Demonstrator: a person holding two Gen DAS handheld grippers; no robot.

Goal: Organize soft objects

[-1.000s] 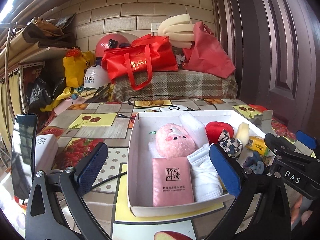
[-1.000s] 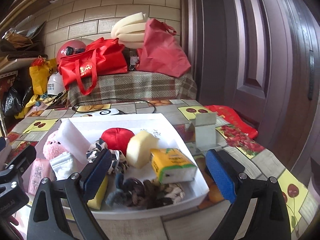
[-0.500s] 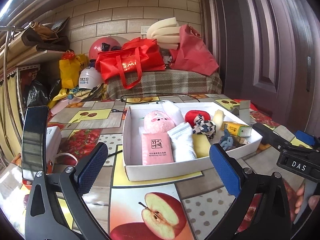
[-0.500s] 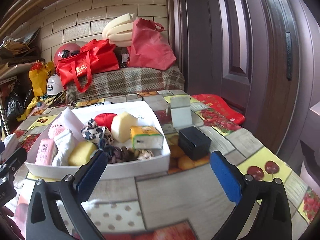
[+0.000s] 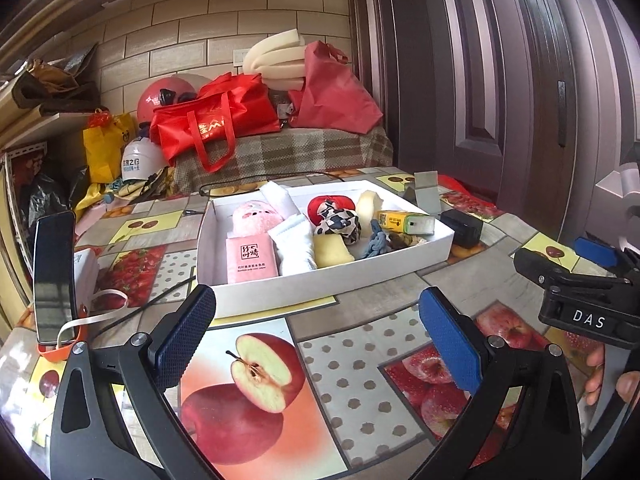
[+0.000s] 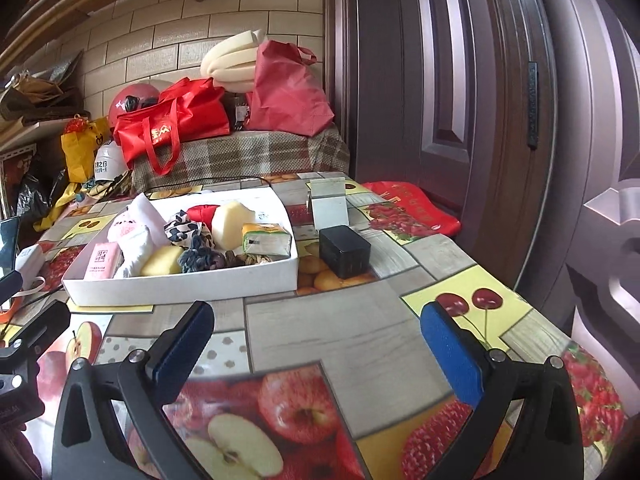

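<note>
A white box [image 5: 332, 292] on the table holds several soft things: a pink tissue pack [image 5: 251, 260], a pink plush [image 5: 254, 220], a white mask pack [image 5: 294, 242], a yellow sponge [image 5: 332, 250], a patterned scrunchie [image 5: 338, 222] and a yellow-green tissue pack [image 5: 404, 222]. The box also shows in the right wrist view [image 6: 180, 290]. My left gripper [image 5: 316, 336] is open and empty, well back from the box. My right gripper [image 6: 316, 340] is open and empty, also back from the box; it shows in the left wrist view [image 5: 576, 276] at the right.
A black box [image 6: 345, 251] and a small white card stand [image 6: 328, 204] sit right of the white box. A phone on an orange stand [image 5: 54, 276] stands at the left. Red bags [image 5: 212, 120] and helmets lie on a bench behind the table. A door [image 6: 480, 100] is at the right.
Both grippers have pulled back from the box toward the near table edge. The box looks smaller and farther away. Both stay open and empty.
</note>
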